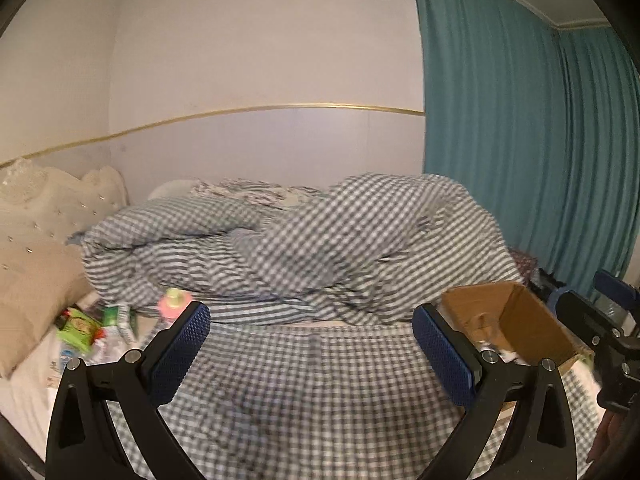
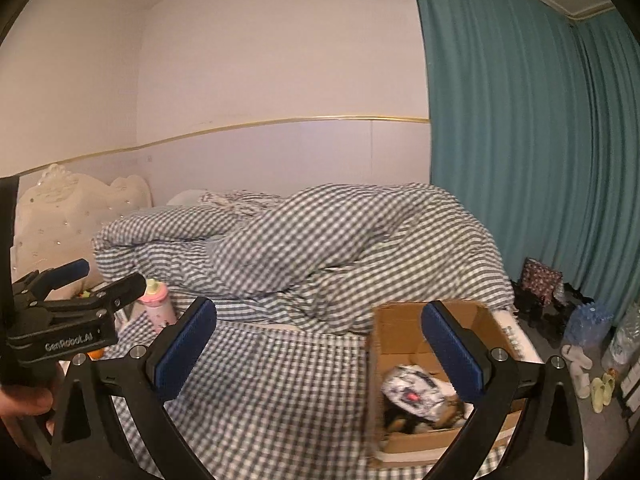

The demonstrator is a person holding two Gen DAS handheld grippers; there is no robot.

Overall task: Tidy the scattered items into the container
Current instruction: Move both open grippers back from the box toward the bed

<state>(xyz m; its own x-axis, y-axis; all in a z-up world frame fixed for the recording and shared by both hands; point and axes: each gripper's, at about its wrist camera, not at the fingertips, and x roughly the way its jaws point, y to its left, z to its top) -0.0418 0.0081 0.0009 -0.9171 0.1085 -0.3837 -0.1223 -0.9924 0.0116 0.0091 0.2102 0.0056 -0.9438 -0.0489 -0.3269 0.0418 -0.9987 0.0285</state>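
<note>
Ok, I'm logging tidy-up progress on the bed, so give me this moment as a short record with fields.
container: cardboard box on the checked sheet, open at the top
in box: a white patterned packet and darker items
still out: pink bottle, green packet, other small items by the headboard
left gripper: open, empty
right gripper: open, empty
behind: heaped checked duvet
</note>
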